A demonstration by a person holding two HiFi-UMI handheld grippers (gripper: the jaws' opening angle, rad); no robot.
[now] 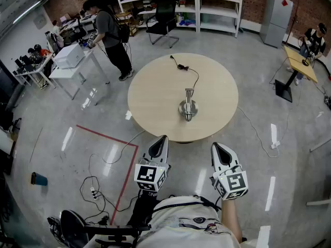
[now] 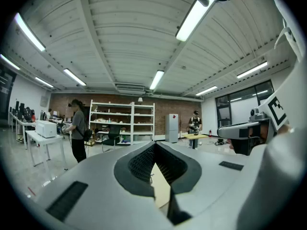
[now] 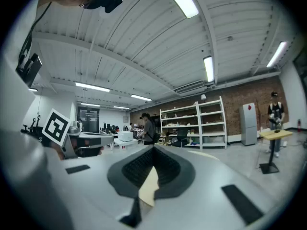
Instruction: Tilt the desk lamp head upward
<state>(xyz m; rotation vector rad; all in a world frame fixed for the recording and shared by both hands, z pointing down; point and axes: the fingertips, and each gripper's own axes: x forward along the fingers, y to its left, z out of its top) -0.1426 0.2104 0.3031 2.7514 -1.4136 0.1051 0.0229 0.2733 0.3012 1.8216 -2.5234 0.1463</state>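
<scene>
A silvery desk lamp stands near the middle of the round beige table, and its black cable runs to the far side. Its head seems folded low over the round base. My left gripper and right gripper hang close to my body, just short of the table's near edge and well apart from the lamp. Both are shut with nothing in them. In the left gripper view the jaws meet at the tip, as they do in the right gripper view. The lamp is hidden in both gripper views.
A person stands at the back left by a white table. Shelves and an office chair line the far wall. A yellow desk stands at the right. Red floor tape and loose cables lie left of me.
</scene>
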